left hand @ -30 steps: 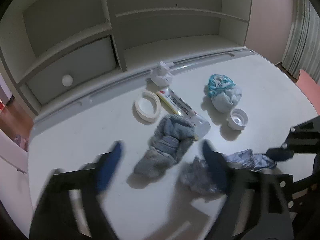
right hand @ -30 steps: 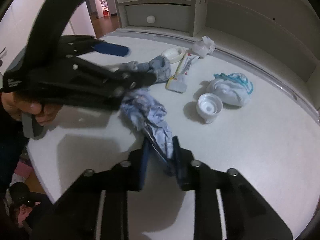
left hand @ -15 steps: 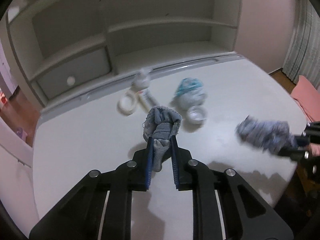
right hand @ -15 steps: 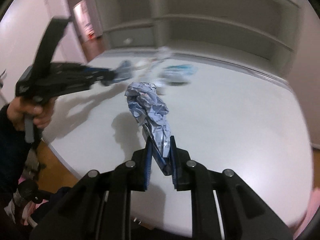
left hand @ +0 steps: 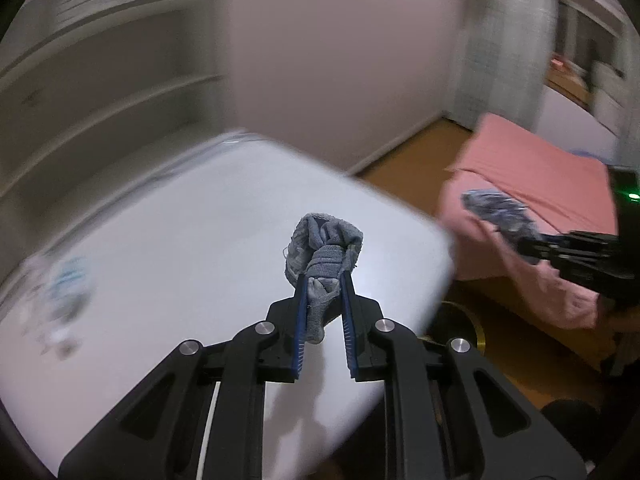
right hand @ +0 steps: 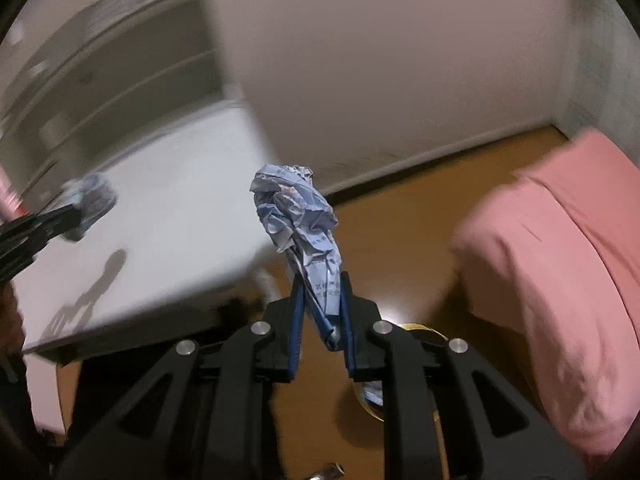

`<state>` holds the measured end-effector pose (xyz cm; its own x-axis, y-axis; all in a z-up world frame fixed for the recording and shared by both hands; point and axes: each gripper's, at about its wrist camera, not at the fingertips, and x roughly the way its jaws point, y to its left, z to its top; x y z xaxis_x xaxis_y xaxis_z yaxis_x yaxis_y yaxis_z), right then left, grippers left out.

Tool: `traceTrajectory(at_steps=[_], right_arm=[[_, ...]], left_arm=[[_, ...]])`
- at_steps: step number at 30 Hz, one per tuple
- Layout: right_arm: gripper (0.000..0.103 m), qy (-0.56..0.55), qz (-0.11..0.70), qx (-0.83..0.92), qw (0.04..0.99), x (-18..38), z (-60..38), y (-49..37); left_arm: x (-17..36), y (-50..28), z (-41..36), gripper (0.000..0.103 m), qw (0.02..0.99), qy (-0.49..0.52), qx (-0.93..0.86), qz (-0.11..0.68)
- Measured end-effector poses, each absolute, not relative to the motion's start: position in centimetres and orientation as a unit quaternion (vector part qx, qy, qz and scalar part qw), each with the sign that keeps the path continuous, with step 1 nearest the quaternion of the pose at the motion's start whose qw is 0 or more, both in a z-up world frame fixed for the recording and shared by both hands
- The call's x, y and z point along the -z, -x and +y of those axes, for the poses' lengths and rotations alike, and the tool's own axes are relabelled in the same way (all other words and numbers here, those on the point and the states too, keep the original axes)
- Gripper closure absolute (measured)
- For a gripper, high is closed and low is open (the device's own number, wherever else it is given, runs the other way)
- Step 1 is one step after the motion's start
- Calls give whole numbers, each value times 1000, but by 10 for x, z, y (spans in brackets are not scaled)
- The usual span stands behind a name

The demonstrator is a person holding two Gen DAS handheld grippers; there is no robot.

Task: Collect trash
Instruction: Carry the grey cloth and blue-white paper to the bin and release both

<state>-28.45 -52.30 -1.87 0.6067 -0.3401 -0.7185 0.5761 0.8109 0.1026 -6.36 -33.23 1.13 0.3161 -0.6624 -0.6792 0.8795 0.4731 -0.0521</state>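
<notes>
My left gripper (left hand: 323, 280) is shut on a grey-blue sock (left hand: 324, 250) and holds it above the right part of the white table (left hand: 180, 248). My right gripper (right hand: 319, 280) is shut on a crumpled blue-white paper wrapper (right hand: 298, 212) and holds it in the air past the table's corner, over the wooden floor. The wrapper also shows in the left wrist view (left hand: 496, 210) at the right, over the pink bed. The sock shows blurred in the right wrist view (right hand: 90, 198) at the left.
A pink-covered bed (right hand: 568, 280) stands at the right. A round gold-rimmed bin (left hand: 468, 332) sits on the brown floor (right hand: 408, 216) below the table's corner, partly behind the grippers. Blurred leftover items (left hand: 60, 284) lie at the table's left. Shelves stand behind.
Both grippers have swung to the right, away from the table's middle, with the sock and the wrapper in them. The bed, floor and bin have come into view.
</notes>
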Motion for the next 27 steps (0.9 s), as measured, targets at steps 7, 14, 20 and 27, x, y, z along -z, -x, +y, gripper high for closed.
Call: traceTrajectory(at_steps=[7, 14, 20, 27], right_arm=[[86, -254, 379, 343, 821, 90, -600, 371], [86, -309, 409, 362, 778, 161, -637, 400], [86, -333, 424, 359, 762, 191, -643, 415], [86, -347, 430, 354, 755, 201, -647, 419]], left_arm=[[31, 161, -448, 88, 709, -195, 589, 336], [116, 213, -520, 88, 650, -243, 619, 369], [171, 212, -558, 88, 629, -256, 607, 414], [198, 222, -574, 87, 615, -270, 605, 427]])
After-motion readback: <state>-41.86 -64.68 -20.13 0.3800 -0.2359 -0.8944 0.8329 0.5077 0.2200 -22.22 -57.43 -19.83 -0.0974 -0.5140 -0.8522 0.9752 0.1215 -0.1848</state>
